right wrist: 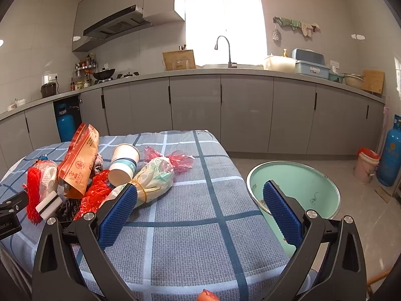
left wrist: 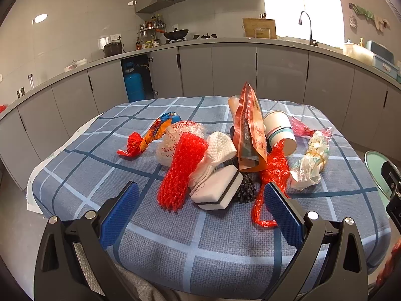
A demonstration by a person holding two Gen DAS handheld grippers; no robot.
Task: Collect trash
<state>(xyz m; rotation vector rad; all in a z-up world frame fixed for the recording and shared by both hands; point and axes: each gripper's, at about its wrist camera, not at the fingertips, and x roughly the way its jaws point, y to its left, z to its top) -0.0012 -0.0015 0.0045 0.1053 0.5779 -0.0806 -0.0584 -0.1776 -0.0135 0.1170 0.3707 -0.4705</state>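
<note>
The trash lies in one heap across the middle of the table (left wrist: 160, 245), which is covered with a blue checked cloth. The left gripper (left wrist: 200, 208) hovers at the near edge with its fingers (left wrist: 120, 213) spread wide and holding nothing. Directly ahead of it, nearest the gap, lies a white sponge block (left wrist: 218, 190) with a dark centre layer; its long axis runs diagonally toward the far right corner. Just beside it on the left lies a red foam net sleeve (left wrist: 183, 168), soft and ribbed, pointing roughly along the approach line.

The right gripper (right wrist: 200, 205) is likewise fully open and empty. Its left finger (right wrist: 117, 213) sits close to a crumpled plastic bag bundle (right wrist: 153, 178) bound with a rubber band. A green basin (right wrist: 300, 188) stands on the floor past the right edge, probably the receptacle.

Judgement: the left gripper is nearer the sponge, the right nearer the bundle. An upright orange pouch (left wrist: 250, 135) and a tipped paper cup (left wrist: 280, 130) are stiffer; crinkled red film (left wrist: 273, 170) will deform.
</note>
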